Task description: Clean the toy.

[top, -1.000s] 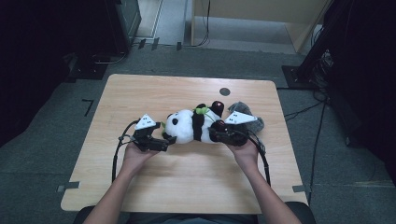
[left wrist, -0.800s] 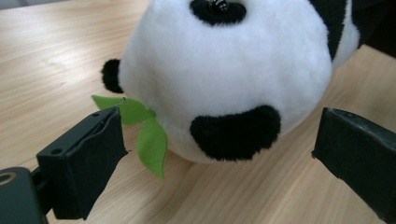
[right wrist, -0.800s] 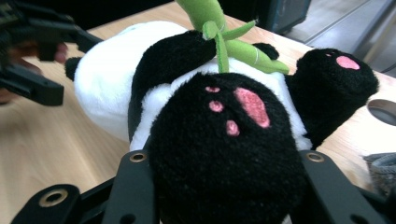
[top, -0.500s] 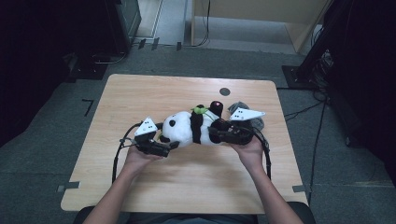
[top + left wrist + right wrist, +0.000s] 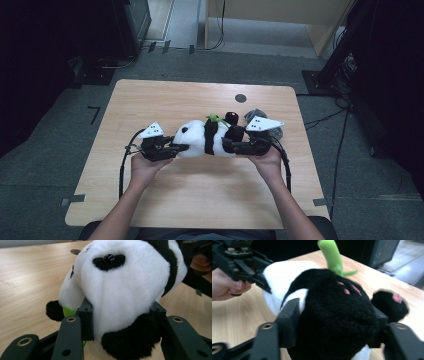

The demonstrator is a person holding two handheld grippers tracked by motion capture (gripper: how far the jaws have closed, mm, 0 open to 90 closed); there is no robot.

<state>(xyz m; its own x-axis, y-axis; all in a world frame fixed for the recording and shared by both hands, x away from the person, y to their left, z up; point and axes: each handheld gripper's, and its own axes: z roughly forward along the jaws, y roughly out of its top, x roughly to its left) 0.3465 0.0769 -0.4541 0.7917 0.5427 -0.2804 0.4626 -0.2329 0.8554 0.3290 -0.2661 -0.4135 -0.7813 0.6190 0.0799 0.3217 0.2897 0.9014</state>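
A plush panda [image 5: 207,137] lies on its side on the wooden worktop [image 5: 200,195], about midway between the near and far edges and a little toward the right edge, stretched between the two grippers. The left gripper [image 5: 175,148] meets it at the white head end; its jaws have just been closing, and in the left gripper view the pads [image 5: 86,318] press into the fur on either side of the head [image 5: 120,290], so it has a partly closed grip on the panda. The right gripper [image 5: 227,145] takes the black rear end; its jaws have just been opening, yet the right gripper view has them set against both flanks of the black body [image 5: 337,315], fur bulging between them. The left gripper view shows a glossy bead eye [image 5: 109,258] in a black patch. The right gripper view adds pink paw pads [image 5: 348,288], a green leaf [image 5: 333,256] sticking up, and the left hand [image 5: 227,286] farther off. The high view shows a dark round spot [image 5: 240,98] near the far right corner and a grey bundle [image 5: 257,116] behind the right gripper.
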